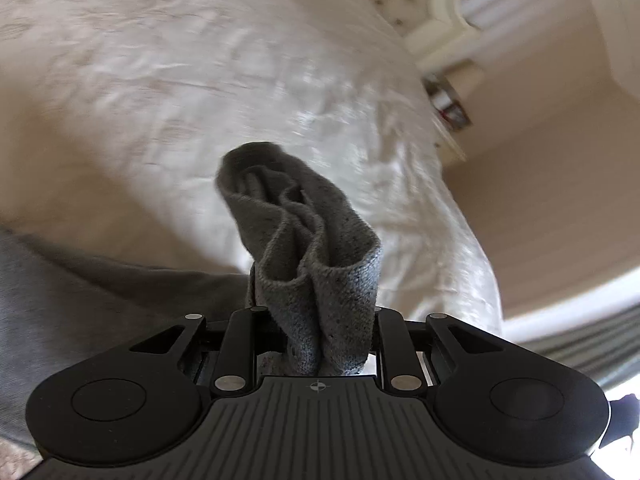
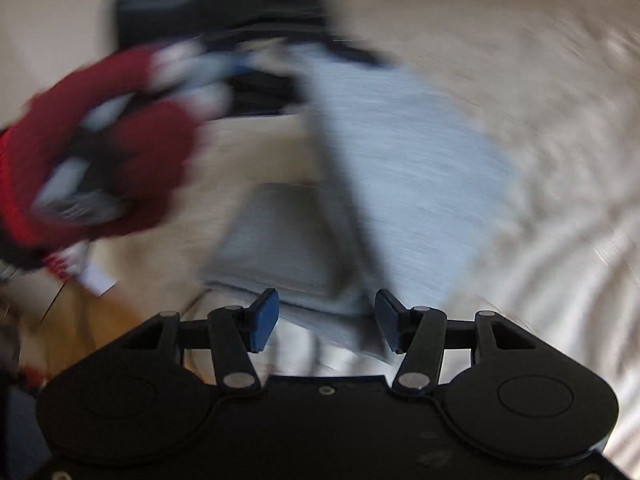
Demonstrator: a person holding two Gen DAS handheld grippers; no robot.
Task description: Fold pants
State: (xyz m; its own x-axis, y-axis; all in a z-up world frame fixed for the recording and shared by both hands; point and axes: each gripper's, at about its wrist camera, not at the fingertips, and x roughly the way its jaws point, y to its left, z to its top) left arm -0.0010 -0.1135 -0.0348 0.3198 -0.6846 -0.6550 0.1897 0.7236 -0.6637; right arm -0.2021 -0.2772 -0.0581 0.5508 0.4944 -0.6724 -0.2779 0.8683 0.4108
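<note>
A bunched fold of the grey pants [image 1: 304, 232] stands up between the fingers of my left gripper [image 1: 316, 312], which is shut on it above the bed. More of the grey cloth [image 1: 80, 300] trails off to the lower left. In the blurred right wrist view the pants [image 2: 400, 168] hang as a pale grey sheet, with a folded part [image 2: 280, 240] lying on the bed below. My right gripper [image 2: 326, 320] is open just short of that folded part, its blue pads [image 2: 266, 316] holding nothing. A hand in a red glove [image 2: 120, 152] is at the left.
The white, wrinkled bedcover [image 1: 160, 80] fills most of both views. Its edge drops to a beige floor [image 1: 540, 200] at the right. A white carved bed frame [image 1: 448, 32] stands at the far end. A dark shape [image 2: 200, 8] lies at the upper left.
</note>
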